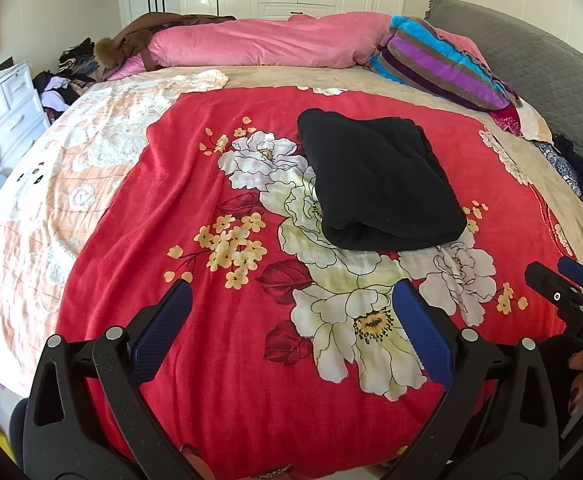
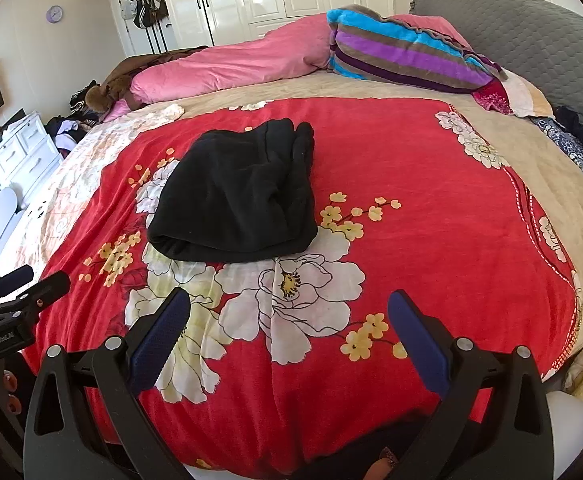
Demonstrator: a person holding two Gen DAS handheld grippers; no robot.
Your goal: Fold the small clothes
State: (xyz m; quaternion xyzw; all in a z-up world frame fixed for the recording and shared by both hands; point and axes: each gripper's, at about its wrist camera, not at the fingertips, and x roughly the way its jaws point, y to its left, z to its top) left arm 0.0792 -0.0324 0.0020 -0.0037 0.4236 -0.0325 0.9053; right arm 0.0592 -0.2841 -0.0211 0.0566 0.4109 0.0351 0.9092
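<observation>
Jaws apart on left gripper (image 1: 291, 328) and right gripper (image 2: 289, 332); folded black garment (image 1: 375, 184) lies ahead, lengthwise away, roughly between them.

bare red floral blanket (image 1: 219, 380) all round folded black garment (image 1: 375, 184), pink duvet (image 1: 259, 42) and striped pillow (image 1: 443, 68) blocking far edge

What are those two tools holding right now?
Nothing. The left tool and right tool are both open and empty; the folded black garment lies untouched on the red blanket.
</observation>
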